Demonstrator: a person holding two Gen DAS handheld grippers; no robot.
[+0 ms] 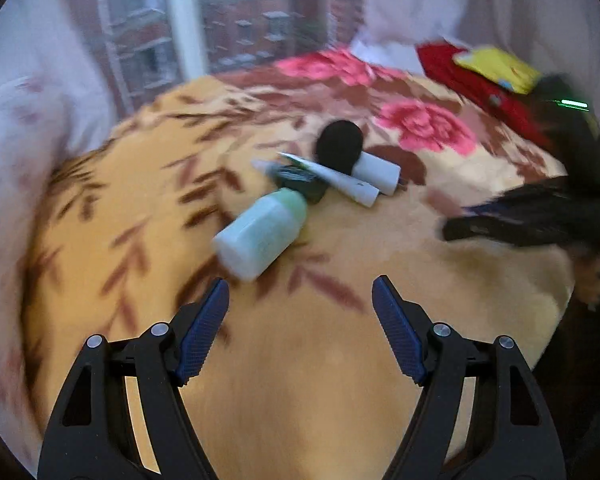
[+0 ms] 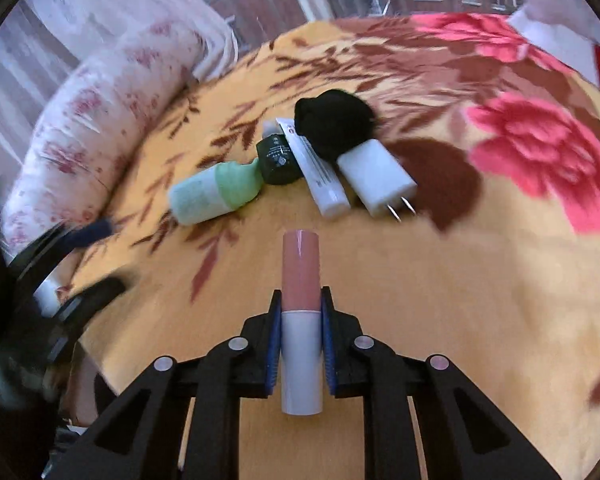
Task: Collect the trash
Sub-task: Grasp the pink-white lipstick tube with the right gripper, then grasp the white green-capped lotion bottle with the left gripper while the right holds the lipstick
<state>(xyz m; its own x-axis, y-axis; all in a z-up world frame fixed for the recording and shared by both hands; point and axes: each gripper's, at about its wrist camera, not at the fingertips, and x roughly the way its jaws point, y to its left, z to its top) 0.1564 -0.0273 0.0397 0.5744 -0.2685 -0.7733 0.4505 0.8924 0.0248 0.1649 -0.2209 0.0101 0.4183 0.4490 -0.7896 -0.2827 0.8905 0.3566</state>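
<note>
Right gripper (image 2: 300, 336) pinches a pink-and-white tube (image 2: 301, 320) at mid-length; left gripper (image 1: 300, 304) spread, empty. Risk: slender tube pivots, slipping toward 12 o'clock.

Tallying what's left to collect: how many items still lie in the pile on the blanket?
5: green-capped bottle leftmost, dark green jar beside it, white tube, white charger plug rightmost, black cloth bundle behind. Smaller ones may hide underneath.

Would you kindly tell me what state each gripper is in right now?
Left gripper: open, holding nothing.
Right gripper: shut on the pink-and-white cylindrical tube.
</note>
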